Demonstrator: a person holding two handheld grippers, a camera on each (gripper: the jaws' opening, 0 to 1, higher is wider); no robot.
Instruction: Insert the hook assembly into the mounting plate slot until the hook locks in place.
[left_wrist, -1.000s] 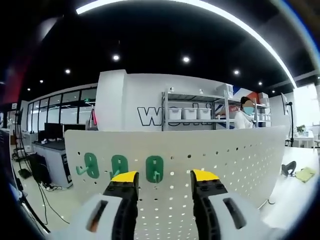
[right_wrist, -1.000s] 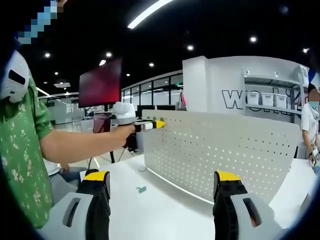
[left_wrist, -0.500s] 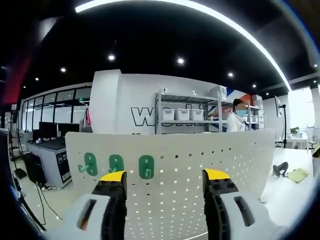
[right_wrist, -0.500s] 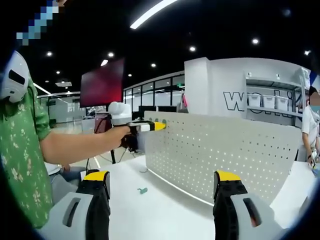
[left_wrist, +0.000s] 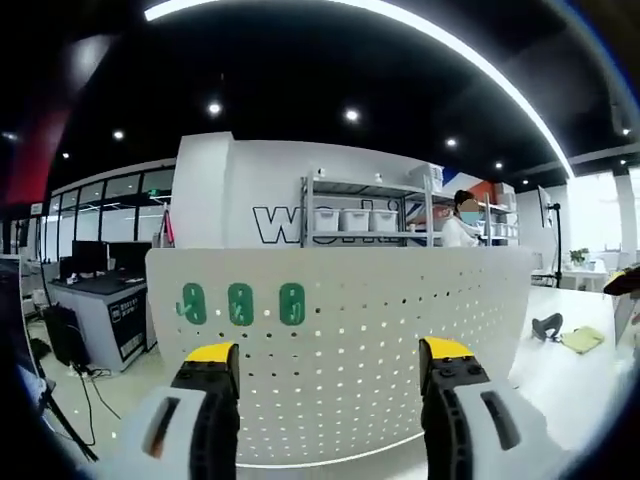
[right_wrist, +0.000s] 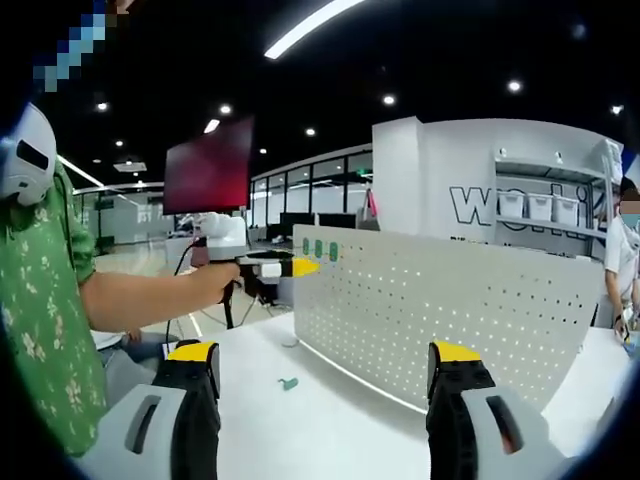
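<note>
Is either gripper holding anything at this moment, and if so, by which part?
Nothing is held. The left gripper and right gripper both stand open with empty gaps. Three green hooks sit on the pegboard; another lies on the table.

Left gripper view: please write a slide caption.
Open left gripper faces white pegboard carrying three green hooks.

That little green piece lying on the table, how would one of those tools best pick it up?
Probably from above, jaws closing across the narrow width of the green piece: it lies flat on the white table, open all round. The right tool is open. Its exact shape is too small to tell.
</note>
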